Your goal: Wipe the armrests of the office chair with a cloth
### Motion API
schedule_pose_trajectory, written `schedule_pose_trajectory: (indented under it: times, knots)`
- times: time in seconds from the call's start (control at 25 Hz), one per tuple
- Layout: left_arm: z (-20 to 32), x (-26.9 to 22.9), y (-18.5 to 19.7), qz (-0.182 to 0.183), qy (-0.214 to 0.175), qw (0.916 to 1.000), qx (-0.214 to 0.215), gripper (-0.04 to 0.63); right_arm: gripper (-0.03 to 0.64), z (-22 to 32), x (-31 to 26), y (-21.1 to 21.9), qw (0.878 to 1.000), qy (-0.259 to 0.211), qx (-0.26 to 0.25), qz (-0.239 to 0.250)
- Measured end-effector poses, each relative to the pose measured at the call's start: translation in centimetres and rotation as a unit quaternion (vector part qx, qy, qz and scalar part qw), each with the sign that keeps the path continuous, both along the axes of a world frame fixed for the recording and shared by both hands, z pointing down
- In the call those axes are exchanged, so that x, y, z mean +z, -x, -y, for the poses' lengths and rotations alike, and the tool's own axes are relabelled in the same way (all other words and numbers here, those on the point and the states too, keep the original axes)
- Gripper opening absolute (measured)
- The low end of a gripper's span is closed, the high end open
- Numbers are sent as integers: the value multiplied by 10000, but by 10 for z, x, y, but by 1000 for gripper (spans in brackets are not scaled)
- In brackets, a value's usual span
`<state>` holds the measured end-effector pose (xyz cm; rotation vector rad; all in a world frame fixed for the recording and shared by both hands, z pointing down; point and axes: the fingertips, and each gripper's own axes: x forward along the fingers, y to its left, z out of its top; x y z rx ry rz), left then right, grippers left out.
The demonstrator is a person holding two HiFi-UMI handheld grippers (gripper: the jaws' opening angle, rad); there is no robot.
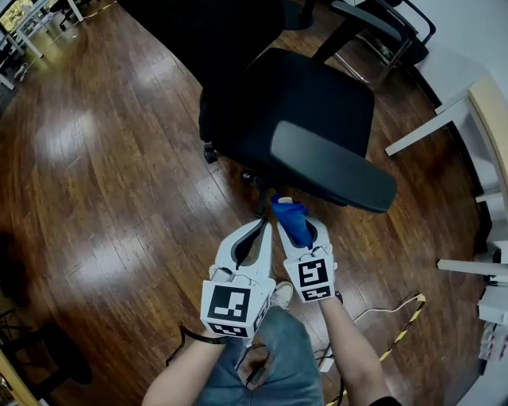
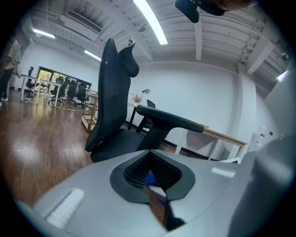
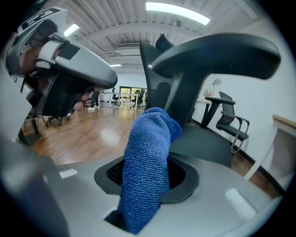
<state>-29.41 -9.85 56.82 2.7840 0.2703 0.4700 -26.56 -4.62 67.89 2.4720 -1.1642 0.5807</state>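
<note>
Right hand-held gripper [image 1: 300, 230]: clenched on the cloth [image 1: 290, 218], which stands up between its jaws in a thick blue roll and sticks out past the tips.
Left hand-held gripper [image 1: 262, 226]: jaws closed together. A small blue and brown bit shows at the seam in its own view, and what it is cannot be made out.
Gripper positions: side by side in the head view, low over the floor [image 1: 103, 158] in front of the person, tips close together and pointing toward the chair.
Cloth location: in the right gripper, just below the near end of the closer armrest [image 1: 333, 168]. In the right gripper view that armrest hangs above the cloth, and no view settles whether the two touch.
Office chair [image 1: 294, 95]: black, with seat and backrest ahead of the grippers. The closer armrest is a long dark grey pad running across the seat's near side.
Second armrest [image 1: 369, 17]: on the chair's far side, well apart from both grippers.
Person: two forearms reach down to the grippers, with a jeans-clad leg [image 1: 278, 365] below them.
Floor: glossy dark wood. A yellow-and-black cable [image 1: 401, 325] lies on it to the right of the person.
Surface [image 1: 486, 103]: pale, with white legs, at the right edge and well apart from the chair.
</note>
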Motion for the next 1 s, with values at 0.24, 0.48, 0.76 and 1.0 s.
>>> schedule_pose_trajectory:
  times: [0.24, 0.48, 0.76, 1.0]
  knots:
    - [-12, 22, -8, 2, -187, 9997, 124, 3, 141, -25, 56, -21, 9816, -967, 1222, 1105]
    - [-25, 30, -20, -26, -481, 9982, 368, 3, 141, -20, 81, -56, 9290, -2244, 2058, 2105]
    - [-32, 25, -19, 106, -646, 9971, 389, 3, 141, -17, 45, -63, 9433, -2312, 1611, 1753]
    - [-38, 5, -21, 125, -609, 9974, 352, 3, 141, -33, -12, -68, 9517, -2393, 1503, 1199]
